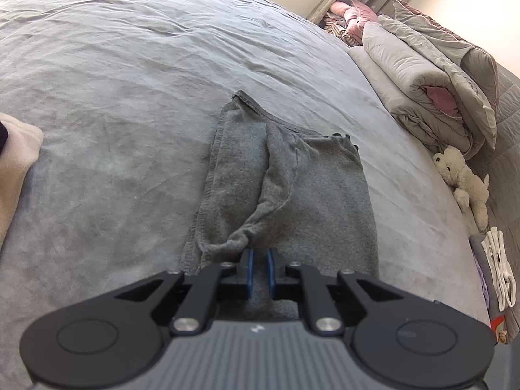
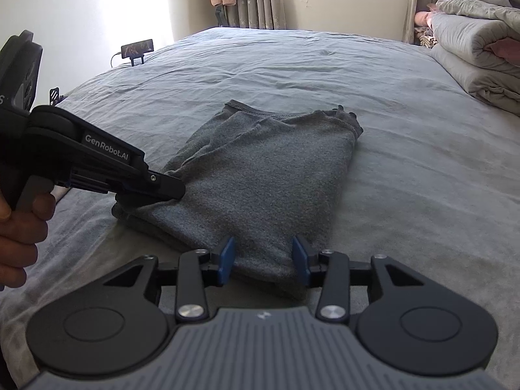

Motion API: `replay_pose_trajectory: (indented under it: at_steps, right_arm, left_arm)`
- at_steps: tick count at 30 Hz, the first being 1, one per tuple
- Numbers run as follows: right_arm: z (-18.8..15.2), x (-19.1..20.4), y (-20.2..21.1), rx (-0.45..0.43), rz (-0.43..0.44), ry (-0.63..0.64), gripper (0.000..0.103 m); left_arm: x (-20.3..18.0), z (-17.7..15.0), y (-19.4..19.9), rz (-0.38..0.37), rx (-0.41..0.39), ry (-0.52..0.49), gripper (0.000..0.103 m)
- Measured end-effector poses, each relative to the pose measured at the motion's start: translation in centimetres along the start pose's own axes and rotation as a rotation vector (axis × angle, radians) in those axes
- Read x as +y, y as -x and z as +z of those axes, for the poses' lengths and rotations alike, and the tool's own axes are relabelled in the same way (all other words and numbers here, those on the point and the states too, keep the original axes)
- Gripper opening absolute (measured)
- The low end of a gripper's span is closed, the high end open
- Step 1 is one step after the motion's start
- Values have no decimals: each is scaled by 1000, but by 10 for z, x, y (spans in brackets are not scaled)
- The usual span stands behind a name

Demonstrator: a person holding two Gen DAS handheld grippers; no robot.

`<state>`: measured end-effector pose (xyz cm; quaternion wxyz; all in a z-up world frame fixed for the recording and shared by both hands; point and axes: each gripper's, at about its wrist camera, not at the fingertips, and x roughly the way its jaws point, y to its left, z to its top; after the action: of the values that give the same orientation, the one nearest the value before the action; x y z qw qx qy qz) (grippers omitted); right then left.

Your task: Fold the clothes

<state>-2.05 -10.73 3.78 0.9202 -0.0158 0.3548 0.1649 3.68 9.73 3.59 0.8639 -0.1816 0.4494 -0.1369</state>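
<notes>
Left gripper (image 1: 259,261) is low over the near edge of the folded grey garment (image 1: 286,188), blue pads nearly together, cloth showing in the narrow gap. A rumpled fold bunches up just beside the left pad on the grey bedspread (image 1: 130,81).

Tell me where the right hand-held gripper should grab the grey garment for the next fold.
Grip the near right corner of the grey garment, coming in low from the near edge. There the folded layers end in a thick edge between the open pads of the right hand-held gripper; the left hand-held gripper is at the near left corner.
</notes>
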Motion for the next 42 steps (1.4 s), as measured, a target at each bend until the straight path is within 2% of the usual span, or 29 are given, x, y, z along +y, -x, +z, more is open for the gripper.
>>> replay_pose_trajectory:
  at_steps: [8,12,15,20,23,25,27,29,32,33,39,42]
  right_arm:
    - [-3,8,7,29,-27,50,44]
    - [-6,9,11,10,-30,45,45]
    - [-9,12,6,9,-52,77,38]
    - [-11,16,7,0,-74,74,35]
    - [-11,13,12,-14,-69,37,26]
    - [-10,10,16,-42,-66,-7,12]
    - [-8,7,20,-56,-40,-46,12]
    - [-8,9,15,-20,-38,-36,12]
    - [-18,9,-1,63,-22,-52,6]
    - [-19,10,-2,63,-25,-51,6]
    - [-4,12,28,-89,11,-40,7]
    - [0,7,28,-93,-15,-60,12]
  left_arm:
    - [-4,-4,0,16,-14,-19,11]
    - [-6,-5,1,25,-20,-27,11]
    - [-7,-6,1,29,-23,-29,11]
    - [-9,-8,2,38,-29,-39,11]
    - [-10,-9,3,43,-30,-45,11]
    - [-10,-9,3,45,-29,-45,11]
    - [-10,-9,3,45,-28,-43,11]
    - [-10,-9,4,48,-28,-44,11]
    - [-13,-9,4,56,-30,-53,11]
    - [-13,-10,4,58,-31,-55,11]
    - [-12,-10,4,56,-30,-53,11]
    - [-14,-11,4,61,-32,-58,11]
